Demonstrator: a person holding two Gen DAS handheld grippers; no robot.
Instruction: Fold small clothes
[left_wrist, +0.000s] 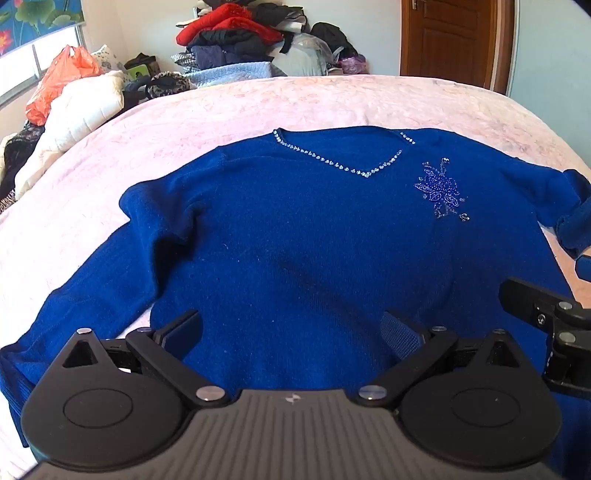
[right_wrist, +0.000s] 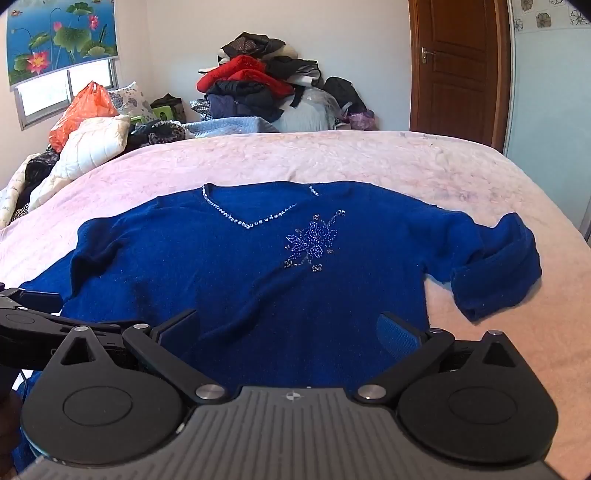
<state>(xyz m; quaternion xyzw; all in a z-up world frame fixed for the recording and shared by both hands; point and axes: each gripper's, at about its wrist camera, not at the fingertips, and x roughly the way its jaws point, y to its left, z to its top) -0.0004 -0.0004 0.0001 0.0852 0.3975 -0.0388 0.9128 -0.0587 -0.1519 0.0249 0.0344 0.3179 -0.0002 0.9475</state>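
Blue sweater (left_wrist: 295, 240) hem hidden behind left gripper (left_wrist: 291, 332).

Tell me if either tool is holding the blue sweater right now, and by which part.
Nothing is held. The left tool and right tool both stand open above the blue sweater.

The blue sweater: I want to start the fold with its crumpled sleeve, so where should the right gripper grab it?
Grip the blue sweater at the bunched cuff of the doubled-back sleeve, approaching from the bed's bare outer side. It stands up in a ridge, so the open right gripper probably can pinch it.
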